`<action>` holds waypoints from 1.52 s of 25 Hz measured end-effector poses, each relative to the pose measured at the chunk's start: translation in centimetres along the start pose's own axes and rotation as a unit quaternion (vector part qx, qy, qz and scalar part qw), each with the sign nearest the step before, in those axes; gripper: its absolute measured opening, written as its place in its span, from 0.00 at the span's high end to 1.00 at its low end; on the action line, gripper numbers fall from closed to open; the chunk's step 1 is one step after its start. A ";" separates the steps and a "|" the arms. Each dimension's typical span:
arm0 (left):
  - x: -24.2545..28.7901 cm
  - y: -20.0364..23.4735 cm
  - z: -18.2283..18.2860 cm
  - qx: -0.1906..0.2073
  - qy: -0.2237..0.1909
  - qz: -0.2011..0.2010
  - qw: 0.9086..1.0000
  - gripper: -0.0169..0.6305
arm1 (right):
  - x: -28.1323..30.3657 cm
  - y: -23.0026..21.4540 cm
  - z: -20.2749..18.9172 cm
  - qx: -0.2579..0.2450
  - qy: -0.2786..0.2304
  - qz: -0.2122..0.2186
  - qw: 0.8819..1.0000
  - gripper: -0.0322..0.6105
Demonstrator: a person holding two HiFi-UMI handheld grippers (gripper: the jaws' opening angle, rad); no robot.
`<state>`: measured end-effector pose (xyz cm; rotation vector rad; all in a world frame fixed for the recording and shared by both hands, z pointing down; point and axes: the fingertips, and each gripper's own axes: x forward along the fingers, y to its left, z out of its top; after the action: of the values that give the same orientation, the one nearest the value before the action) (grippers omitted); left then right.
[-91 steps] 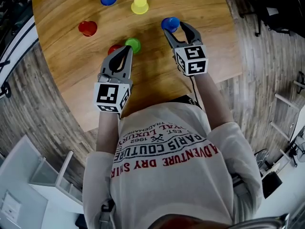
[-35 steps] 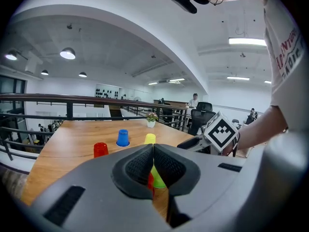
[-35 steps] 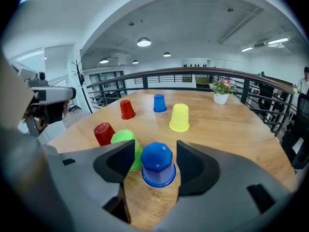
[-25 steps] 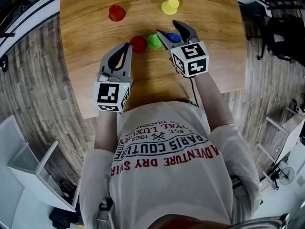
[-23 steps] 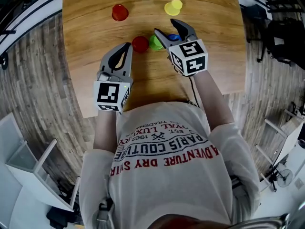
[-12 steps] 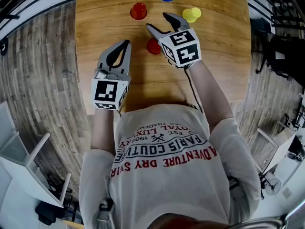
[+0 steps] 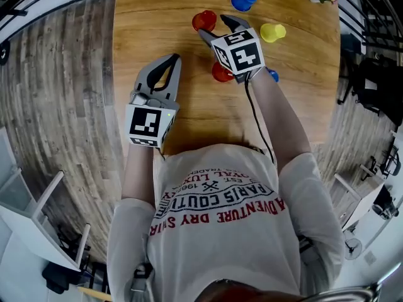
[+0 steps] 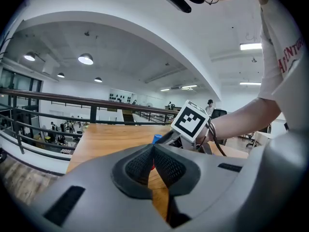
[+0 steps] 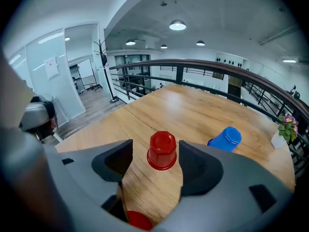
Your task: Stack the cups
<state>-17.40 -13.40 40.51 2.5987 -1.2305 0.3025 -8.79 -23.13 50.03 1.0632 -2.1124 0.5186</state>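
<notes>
Partly behind right tongs (image 7: 216,27), nearer red cup (image 7: 220,75)

Open-plan office — mezzanine railing (image 9: 179,75), ceiling lights (image 9: 177,25)

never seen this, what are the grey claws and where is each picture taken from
No robot: a person holds a hand-held gripper in each hand. One picture looks down from a camera on their head; the other two cameras ride on the grippers, looking along the jaws. On the table stand a blue cup, a yellow cup and a near red cup. The right hand-held gripper has just been opening, with a farther red cup between its jaws, not gripped. The left hand-held gripper is shut and empty.
</notes>
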 end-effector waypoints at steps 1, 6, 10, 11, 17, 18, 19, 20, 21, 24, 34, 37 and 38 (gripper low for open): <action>0.1 0.3 -0.1 -0.003 0.001 -0.001 1.000 0.95 | 0.6 -0.2 -0.2 0.001 0.007 -0.001 1.000 0.49; 0.2 1.7 -1.0 -0.017 0.010 -0.003 1.000 0.95 | 2.7 -1.0 -0.3 0.006 0.028 -0.012 1.000 0.49; 0.0 2.5 -1.7 -0.033 0.012 0.002 0.999 0.95 | 3.2 -1.5 -0.7 0.012 0.045 -0.028 0.999 0.51; -0.1 2.7 -1.9 -0.036 0.013 0.003 0.999 0.95 | 3.2 -1.6 -1.0 0.014 0.047 -0.031 0.998 0.57; -0.1 3.9 -2.6 -0.044 0.015 0.017 0.999 0.95 | 2.4 -2.0 -0.7 0.027 0.028 -0.020 0.999 0.58; 0.0 3.8 -2.4 -0.044 0.013 0.019 0.999 0.95 | 1.9 -2.0 -0.5 0.027 0.023 -0.020 0.999 0.58; 0.1 3.5 -2.2 -0.044 0.012 0.019 0.999 0.95 | 1.4 -2.1 -0.3 0.025 0.018 -0.021 0.999 0.58; 0.1 3.2 -1.9 -0.041 0.011 0.018 0.999 0.95 | 0.8 -2.1 -0.2 0.022 0.014 -0.022 0.999 0.58; 0.2 2.7 -1.8 -0.038 0.011 0.016 0.999 0.95 | 0.1 -2.0 -0.1 0.019 0.010 -0.023 0.999 0.58; 0.3 1.2 -1.2 -0.029 0.012 0.011 0.999 0.95 | -2.1 -1.8 0.0 0.021 -0.004 -0.030 0.999 0.58; 0.3 -5.1 0.6 0.004 0.006 -0.017 1.000 0.95 | -9.9 -1.6 -4.2 0.015 -0.029 -0.052 0.998 0.58; 0.3 -6.7 0.9 0.002 0.000 -0.020 1.000 0.95 | -11.6 -1.8 -5.6 0.017 -0.032 -0.055 0.998 0.58; 0.2 -7.2 0.9 0.001 -0.001 -0.021 1.000 0.95 | -12.2 -1.8 -6.0 0.017 -0.033 -0.056 0.998 0.58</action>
<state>-11.54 -9.40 38.77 2.6243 -1.1742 0.2935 0.21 -14.05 45.12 1.2260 -2.0931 0.4725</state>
